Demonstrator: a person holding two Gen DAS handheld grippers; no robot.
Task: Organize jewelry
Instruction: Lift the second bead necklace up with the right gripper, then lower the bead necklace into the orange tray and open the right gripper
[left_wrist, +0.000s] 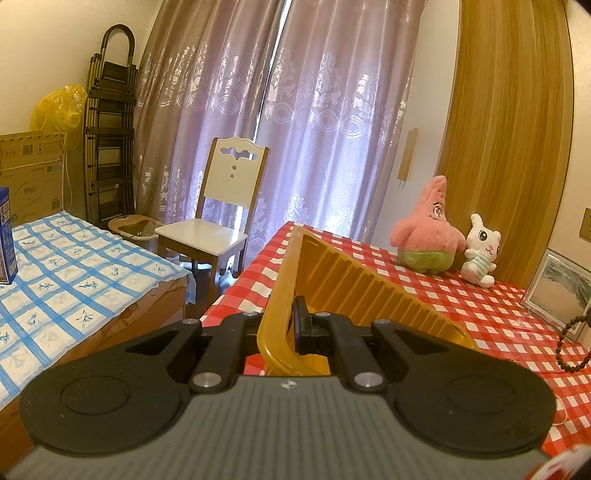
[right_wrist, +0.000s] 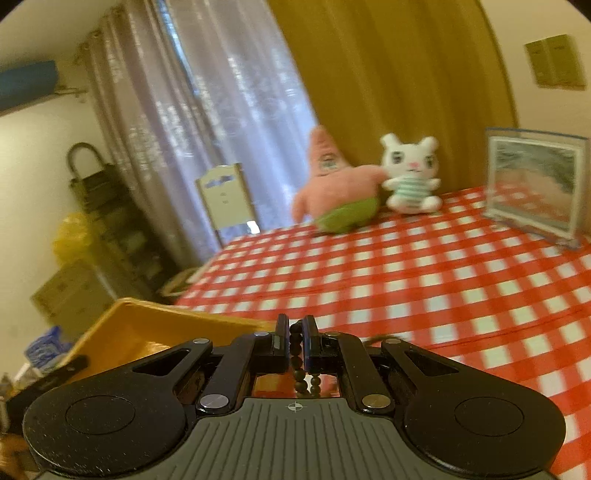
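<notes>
In the left wrist view my left gripper (left_wrist: 286, 325) is shut on the near rim of a yellow ribbed plastic basket (left_wrist: 354, 291), which is tilted up off the red checked tablecloth (left_wrist: 498, 317). In the right wrist view my right gripper (right_wrist: 295, 332) is shut on a dark beaded bracelet (right_wrist: 301, 369) whose strands hang down between the fingers. The same basket (right_wrist: 147, 332) shows at lower left, just left of the right gripper. The bracelet also shows at the right edge of the left wrist view (left_wrist: 569, 347), hanging in the air.
A pink star plush (left_wrist: 428, 229) and a white bunny plush (left_wrist: 480, 251) sit at the table's back by the wooden panel. A framed picture (right_wrist: 535, 188) stands at the right. A white chair (left_wrist: 221, 206) and a blue-checked bed (left_wrist: 74, 273) lie left of the table.
</notes>
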